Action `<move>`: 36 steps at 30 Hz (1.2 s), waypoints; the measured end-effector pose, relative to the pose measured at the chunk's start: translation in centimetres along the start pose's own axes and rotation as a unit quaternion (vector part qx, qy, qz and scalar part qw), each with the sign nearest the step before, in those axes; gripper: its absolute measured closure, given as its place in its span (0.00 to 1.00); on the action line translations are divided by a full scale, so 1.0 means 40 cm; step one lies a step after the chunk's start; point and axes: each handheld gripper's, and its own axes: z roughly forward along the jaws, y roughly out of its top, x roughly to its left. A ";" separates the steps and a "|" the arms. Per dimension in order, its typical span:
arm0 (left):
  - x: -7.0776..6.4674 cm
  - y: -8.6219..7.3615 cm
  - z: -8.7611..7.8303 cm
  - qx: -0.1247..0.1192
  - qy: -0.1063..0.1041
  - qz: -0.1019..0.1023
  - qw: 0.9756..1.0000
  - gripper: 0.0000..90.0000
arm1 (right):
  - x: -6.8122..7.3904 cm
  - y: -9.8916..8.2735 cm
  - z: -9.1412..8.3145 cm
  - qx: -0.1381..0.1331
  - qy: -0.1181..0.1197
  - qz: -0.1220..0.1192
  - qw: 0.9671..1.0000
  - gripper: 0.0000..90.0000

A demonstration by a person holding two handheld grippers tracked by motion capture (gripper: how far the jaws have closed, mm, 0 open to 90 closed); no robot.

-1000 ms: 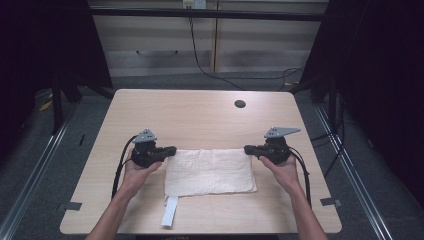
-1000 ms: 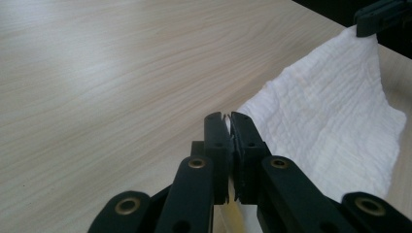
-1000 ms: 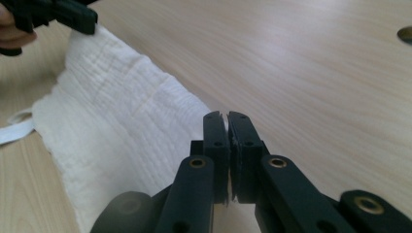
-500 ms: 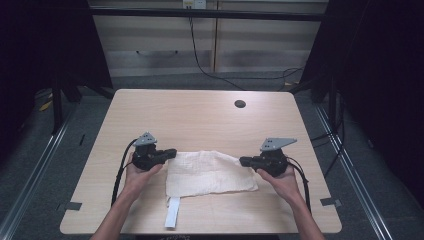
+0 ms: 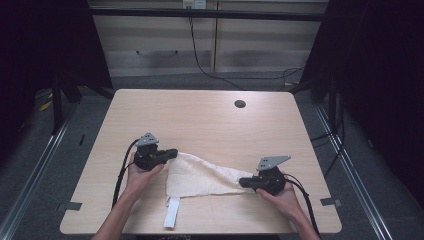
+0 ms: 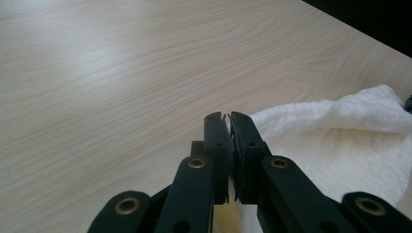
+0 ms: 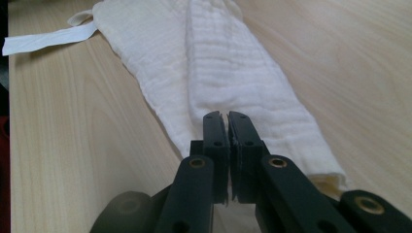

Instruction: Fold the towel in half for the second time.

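Note:
A white cloth [image 5: 200, 175] lies on the wooden table [image 5: 200, 120] near its front edge, with a narrow white strap [image 5: 171, 212] hanging off its near left corner. My left gripper [image 5: 172, 151] is shut on the cloth's far left corner; in the left gripper view the cloth [image 6: 335, 131] spreads to the right of the closed jaws [image 6: 227, 117]. My right gripper [image 5: 243, 182] is shut on the cloth's right end, low and close to the front edge. Seen from the right gripper, the cloth [image 7: 228, 73] runs away from the closed jaws [image 7: 227, 116] as a long folded band, the strap [image 7: 48, 39] at far left.
A dark round hole [image 5: 240, 104] sits in the table's far right part. The far half of the tabletop is bare wood. Cables trail from both grippers toward the front edge. Cabinets and a dark frame stand beyond the table.
My right gripper has moved toward the front edge and lower, dragging its end of the cloth along. The flat cloth is now pulled into a slanted fold. The left gripper stayed put.

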 end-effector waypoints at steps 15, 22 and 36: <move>-0.037 0.020 -0.023 -0.022 -0.022 0.012 0.999 0.96 | 0.006 -0.008 0.029 0.041 0.008 0.014 0.999 0.98; -0.089 0.037 -0.047 -0.026 -0.040 0.047 0.998 0.96 | 0.004 -0.004 0.032 0.043 -0.002 0.020 0.999 0.98; -0.162 -0.018 -0.099 0.018 -0.060 0.112 0.992 0.96 | 0.000 -0.001 0.035 0.040 -0.013 0.034 0.999 0.98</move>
